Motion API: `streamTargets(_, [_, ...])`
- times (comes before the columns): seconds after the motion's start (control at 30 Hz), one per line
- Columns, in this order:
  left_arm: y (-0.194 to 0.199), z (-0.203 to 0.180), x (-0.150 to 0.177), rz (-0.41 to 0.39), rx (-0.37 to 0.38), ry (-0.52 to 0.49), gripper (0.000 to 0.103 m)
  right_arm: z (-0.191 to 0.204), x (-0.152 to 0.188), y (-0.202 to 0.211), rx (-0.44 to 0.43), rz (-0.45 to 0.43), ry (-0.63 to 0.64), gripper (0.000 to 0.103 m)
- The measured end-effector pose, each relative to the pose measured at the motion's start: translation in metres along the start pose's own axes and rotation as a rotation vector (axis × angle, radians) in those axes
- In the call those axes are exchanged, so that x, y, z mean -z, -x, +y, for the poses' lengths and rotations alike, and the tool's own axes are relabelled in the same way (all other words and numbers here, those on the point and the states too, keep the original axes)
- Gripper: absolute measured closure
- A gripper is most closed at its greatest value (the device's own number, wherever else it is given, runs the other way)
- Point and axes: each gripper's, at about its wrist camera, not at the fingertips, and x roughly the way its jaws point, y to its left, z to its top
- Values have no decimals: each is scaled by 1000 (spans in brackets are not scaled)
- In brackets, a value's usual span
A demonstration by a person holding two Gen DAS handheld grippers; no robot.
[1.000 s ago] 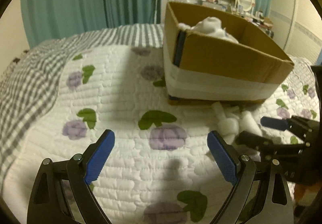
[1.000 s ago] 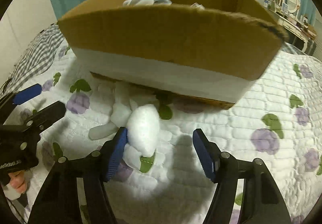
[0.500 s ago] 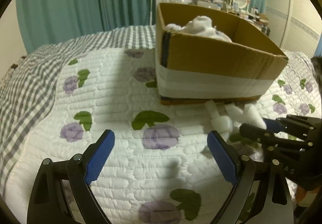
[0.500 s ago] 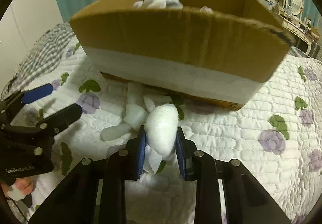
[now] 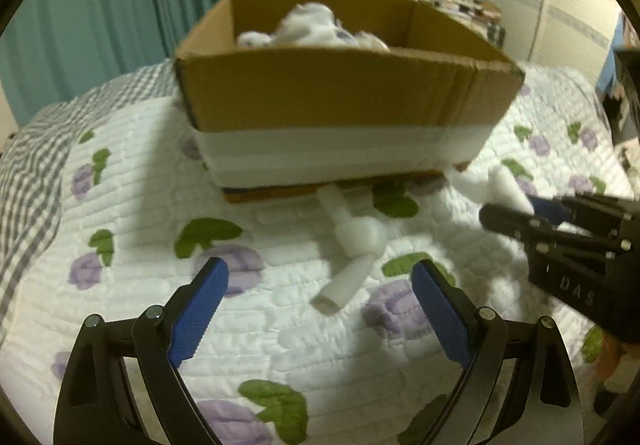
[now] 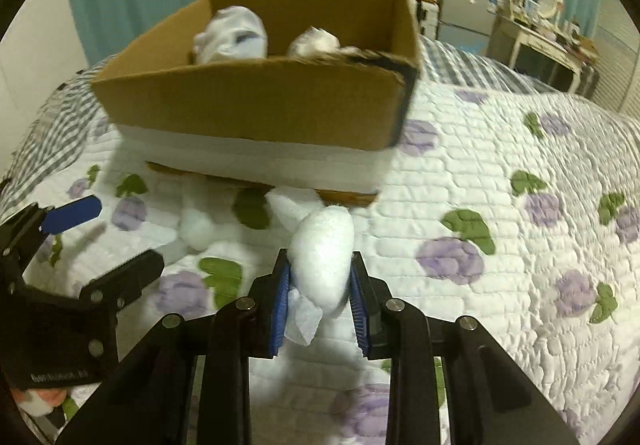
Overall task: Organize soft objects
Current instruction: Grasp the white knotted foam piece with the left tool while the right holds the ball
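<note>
- Right hand-held gripper (image 6: pixel 320 295): our jaws are clamped on a white foam wad (image 6: pixel 322 257). Both blue pads press its sides, and a thin white flap hangs out below the left pad.
- The wad is up off the quilt (image 6: pixel 500 285), in front of the box (image 6: pixel 256 105) and below its rim.
- Left hand-held gripper (image 5: pixel 320 309): jaws wide, nothing between the pads. We point it down at the quilt, short of the box.
- Loose foam pieces (image 5: pixel 352 241) lie on the quilt between our left pads and the box's front wall. One long piece points toward the left hand-held gripper, not touching it.
- More white pieces (image 5: pixel 504 185) sit at the box's front right corner, just beside the right hand-held gripper's tips as seen from the left wrist view.
- The box is open-topped cardboard with a white band round its lower half. It stands on the bed.
- Inside the box: white soft bundles (image 6: pixel 232 35) against the far-left wall, and a second lump (image 6: pixel 314 41) next to them.
- From the right wrist view the left hand-held gripper shows at the left edge, one blue pad (image 6: pixel 74 213) visible, jaws apart.
- Gray check blanket (image 5: pixel 28 181) lies at the left of the quilt.
- Both views are motion-blurred, so fine detail on the box contents is unclear.
</note>
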Motion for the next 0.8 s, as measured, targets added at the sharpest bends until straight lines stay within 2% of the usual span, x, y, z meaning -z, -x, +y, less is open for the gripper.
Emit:
streamTargets(0.27, [-31,-6,-2,87,7,8,10,0,-2,-17,4,50,10,77])
streamTargets(0.37, [-37,-11,-4,90,7,-3,10,1,-4,-20,-7,52,1,77])
streamTargets(0.4, [-39,-13,-5,85,2,-10,15,0,-4,-20,-11,51,-2,77])
streamTargets(0.43, [-39,-14,-6,80,-2,-16,27,-2,-5,-19,-14,50,-7,77])
streamTargets(0.47, [-40,-16,-8,75,-2,-21,31,-3,-5,-19,-19,49,-14,77])
streamTargets(0.53, [-44,-17,-11,75,-3,-24,47,-7,-6,-18,-29,45,-26,77])
streamTargets(0.63, [-45,-20,-12,73,32,-36,64,-11,-6,-14,-30,37,-36,76])
streamTargets(0.7, [-41,-25,-11,65,39,-55,68,-17,-5,-10,-34,32,-45,76])
streamTargets(0.8, [-32,-32,-9,52,32,-87,69,-21,-3,-3,-44,23,-56,76])
